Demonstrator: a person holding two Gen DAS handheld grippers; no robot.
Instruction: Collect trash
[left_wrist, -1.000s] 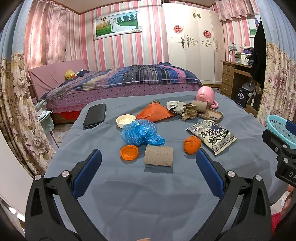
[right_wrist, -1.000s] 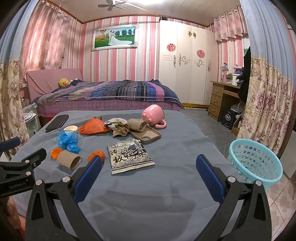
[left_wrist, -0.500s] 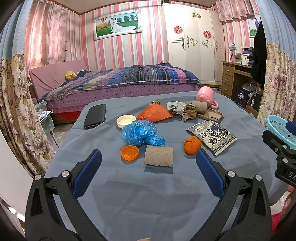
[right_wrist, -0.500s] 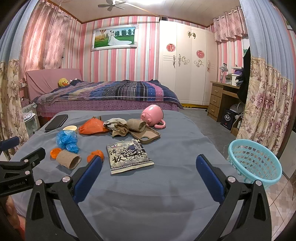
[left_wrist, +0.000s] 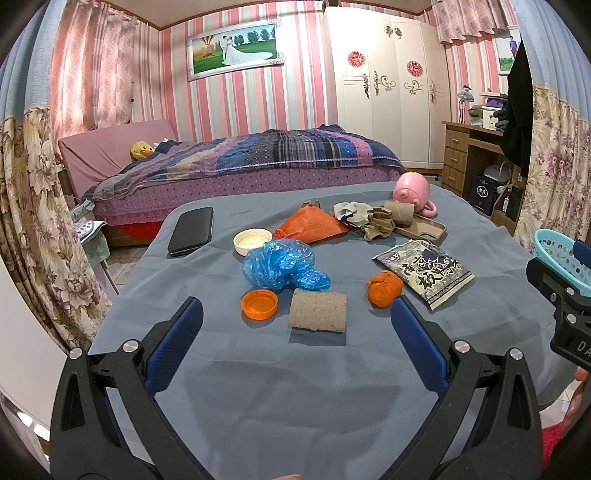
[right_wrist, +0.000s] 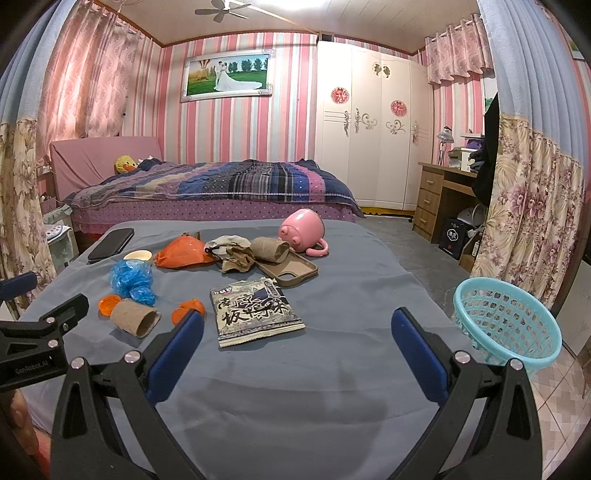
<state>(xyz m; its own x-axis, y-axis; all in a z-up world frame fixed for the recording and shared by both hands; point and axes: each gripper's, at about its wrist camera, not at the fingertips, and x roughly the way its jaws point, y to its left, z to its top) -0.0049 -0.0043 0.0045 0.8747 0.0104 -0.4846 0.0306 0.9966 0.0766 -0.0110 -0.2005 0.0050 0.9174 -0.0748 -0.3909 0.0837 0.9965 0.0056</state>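
Both grippers — left gripper (left_wrist: 295, 321), right gripper (right_wrist: 295, 332) — are still hovering, jaws apart and empty; nothing is changing, cardboard tube (left_wrist: 317, 311) not yet collected

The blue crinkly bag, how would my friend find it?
Look at the grey-blue table in front of the bed. Near its middle, behind the orange cap and cardboard tube, lies the crumpled blue plastic bag. It is the only shiny blue thing there.
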